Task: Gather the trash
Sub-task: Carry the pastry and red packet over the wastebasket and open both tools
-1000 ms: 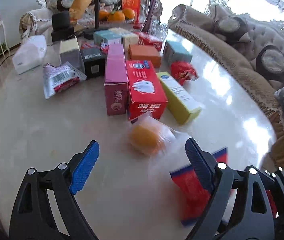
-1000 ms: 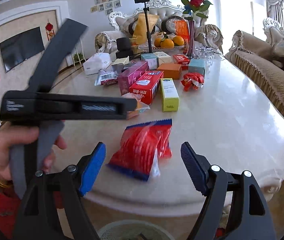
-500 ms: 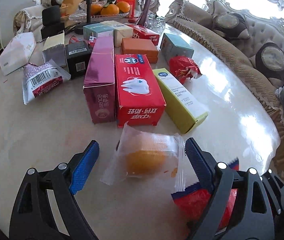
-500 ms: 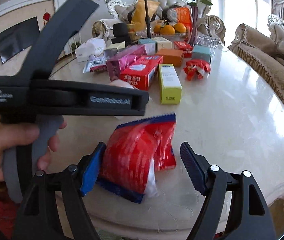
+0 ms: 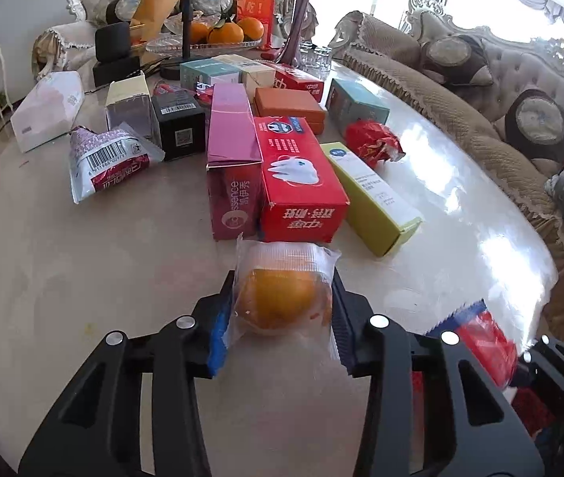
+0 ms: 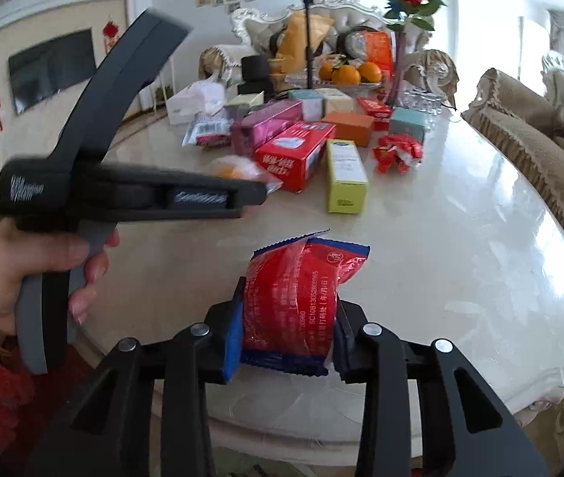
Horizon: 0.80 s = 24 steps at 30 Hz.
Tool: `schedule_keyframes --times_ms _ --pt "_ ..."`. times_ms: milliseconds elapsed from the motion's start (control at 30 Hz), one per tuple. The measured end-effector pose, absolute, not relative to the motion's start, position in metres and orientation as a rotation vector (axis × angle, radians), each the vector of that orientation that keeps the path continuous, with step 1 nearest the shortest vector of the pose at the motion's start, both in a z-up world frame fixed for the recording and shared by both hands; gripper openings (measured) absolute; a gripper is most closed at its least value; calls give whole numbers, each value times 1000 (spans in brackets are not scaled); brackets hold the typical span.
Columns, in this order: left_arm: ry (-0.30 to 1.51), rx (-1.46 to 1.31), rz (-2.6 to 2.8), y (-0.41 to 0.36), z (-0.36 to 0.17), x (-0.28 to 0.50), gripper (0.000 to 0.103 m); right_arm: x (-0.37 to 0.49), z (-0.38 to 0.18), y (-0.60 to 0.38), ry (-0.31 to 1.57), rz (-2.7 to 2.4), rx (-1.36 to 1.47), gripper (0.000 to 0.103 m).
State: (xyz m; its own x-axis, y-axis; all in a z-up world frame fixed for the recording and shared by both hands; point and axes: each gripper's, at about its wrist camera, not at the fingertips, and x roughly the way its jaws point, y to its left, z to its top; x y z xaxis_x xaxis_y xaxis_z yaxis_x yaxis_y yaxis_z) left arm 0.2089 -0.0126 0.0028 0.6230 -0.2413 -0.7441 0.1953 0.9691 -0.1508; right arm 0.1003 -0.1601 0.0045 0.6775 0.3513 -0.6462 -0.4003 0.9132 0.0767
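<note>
Left gripper (image 5: 282, 310), jaws just closed, clamps clear-wrapped orange pastry (image 5: 282, 298); right gripper (image 6: 287, 326), at its 4 o'clock, likewise pinches red wrapper (image 6: 293, 298).

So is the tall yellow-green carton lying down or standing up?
Lying down. The yellow-green carton rests on its long side on the marble table, beside the red box.

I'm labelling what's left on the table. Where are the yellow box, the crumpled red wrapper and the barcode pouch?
yellow box (image 5: 373, 194), left wrist view, on its long top face
crumpled red wrapper (image 5: 373, 141), left wrist view, on its middle
barcode pouch (image 5: 109, 161), left wrist view, just below the barcode
</note>
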Motion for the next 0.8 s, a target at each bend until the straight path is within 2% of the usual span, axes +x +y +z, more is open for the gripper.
schedule_keyframes --times_ms 400,633,800 --pt "799 -98 -267 4 33 181 42 99 31 -180 684 407 4 33" --pt "753 -46 -367 1 56 98 42 43 53 -196 665 487 40 33" --pt "815 -17 -453 -9 34 19 42 -17 34 -205 774 531 61 33"
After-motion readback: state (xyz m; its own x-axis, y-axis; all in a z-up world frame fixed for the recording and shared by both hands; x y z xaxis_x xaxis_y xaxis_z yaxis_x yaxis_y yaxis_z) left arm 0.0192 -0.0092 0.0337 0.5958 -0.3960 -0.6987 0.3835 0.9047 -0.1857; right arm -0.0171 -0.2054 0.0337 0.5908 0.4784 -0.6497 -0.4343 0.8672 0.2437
